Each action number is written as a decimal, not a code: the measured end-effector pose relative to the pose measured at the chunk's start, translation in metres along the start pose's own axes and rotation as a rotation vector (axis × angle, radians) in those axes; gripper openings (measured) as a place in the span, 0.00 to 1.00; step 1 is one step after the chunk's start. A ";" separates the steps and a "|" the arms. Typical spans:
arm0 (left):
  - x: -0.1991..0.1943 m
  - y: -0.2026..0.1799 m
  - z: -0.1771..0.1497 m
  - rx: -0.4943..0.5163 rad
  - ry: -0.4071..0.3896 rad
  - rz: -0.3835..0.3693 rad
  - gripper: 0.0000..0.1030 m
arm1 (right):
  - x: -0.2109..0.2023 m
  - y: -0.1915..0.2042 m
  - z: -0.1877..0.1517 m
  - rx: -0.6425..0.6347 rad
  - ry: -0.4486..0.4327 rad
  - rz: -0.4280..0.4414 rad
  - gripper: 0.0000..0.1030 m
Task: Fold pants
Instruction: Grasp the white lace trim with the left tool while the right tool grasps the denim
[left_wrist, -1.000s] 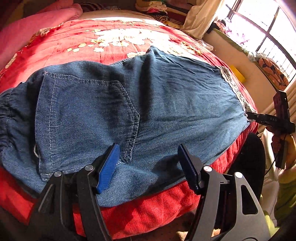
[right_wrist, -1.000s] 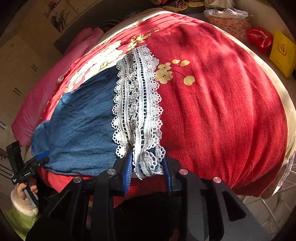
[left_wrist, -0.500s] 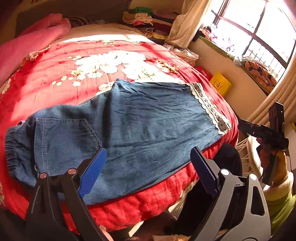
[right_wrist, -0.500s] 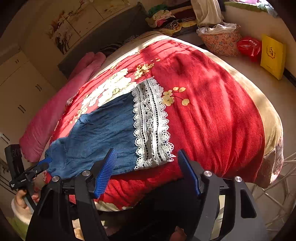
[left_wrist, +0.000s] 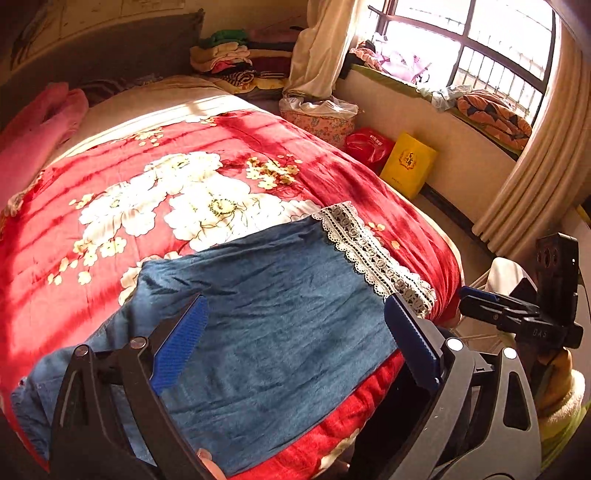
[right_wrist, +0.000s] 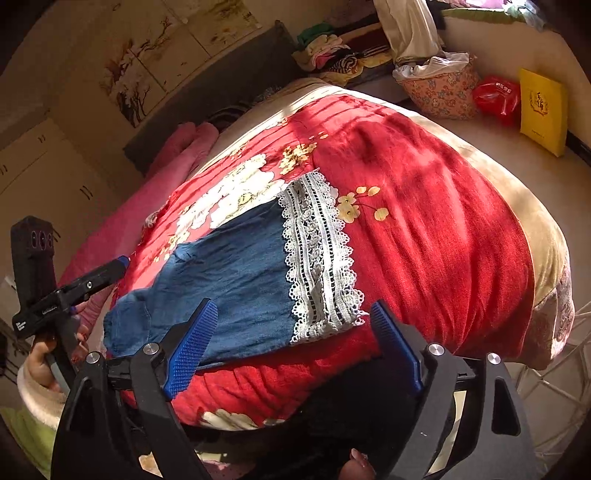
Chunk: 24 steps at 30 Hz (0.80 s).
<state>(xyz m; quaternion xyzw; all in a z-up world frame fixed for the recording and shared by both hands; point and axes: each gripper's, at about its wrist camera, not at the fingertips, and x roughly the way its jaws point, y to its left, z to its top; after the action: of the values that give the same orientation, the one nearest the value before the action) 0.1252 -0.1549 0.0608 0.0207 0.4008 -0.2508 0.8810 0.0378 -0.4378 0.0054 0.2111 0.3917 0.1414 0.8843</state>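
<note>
Blue denim pants (left_wrist: 273, 314) (right_wrist: 236, 273) with a white lace hem (left_wrist: 373, 254) (right_wrist: 317, 258) lie folded flat near the front edge of a red floral bedspread (left_wrist: 177, 173) (right_wrist: 436, 221). My left gripper (left_wrist: 295, 339) hovers above the denim, its jaws still opening, nothing between the blue pads. My right gripper (right_wrist: 291, 343) stands off the near bed edge in front of the lace hem, jaws also opening and empty. Each gripper shows in the other's view: the right gripper (left_wrist: 517, 317) at the right edge, the left gripper (right_wrist: 74, 284) at the left.
A pink quilt (left_wrist: 33, 140) lies along the far left of the bed. A floral basket (right_wrist: 439, 88), red bag (right_wrist: 495, 96) and yellow bag (left_wrist: 406, 162) stand on the floor by the window wall. Stacked clothes (left_wrist: 236, 59) sit past the headboard. A white wire rack (right_wrist: 554, 362) is at right.
The right gripper let go of the lace hem and drew back off the bed edge. The left gripper opened wider, rose and pulled away from the pocket end toward the hem.
</note>
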 end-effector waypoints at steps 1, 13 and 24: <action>0.005 -0.002 0.006 0.006 0.001 -0.009 0.87 | 0.003 -0.001 -0.001 0.008 0.004 0.001 0.82; 0.088 -0.016 0.067 0.140 0.070 -0.036 0.87 | 0.032 -0.017 -0.004 0.091 0.046 -0.003 0.83; 0.172 -0.017 0.083 0.189 0.208 -0.082 0.87 | 0.062 -0.029 -0.007 0.178 0.101 0.011 0.84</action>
<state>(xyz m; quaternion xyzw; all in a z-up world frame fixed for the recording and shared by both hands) 0.2698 -0.2628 -0.0031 0.1130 0.4652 -0.3198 0.8177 0.0756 -0.4358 -0.0524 0.2833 0.4458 0.1212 0.8404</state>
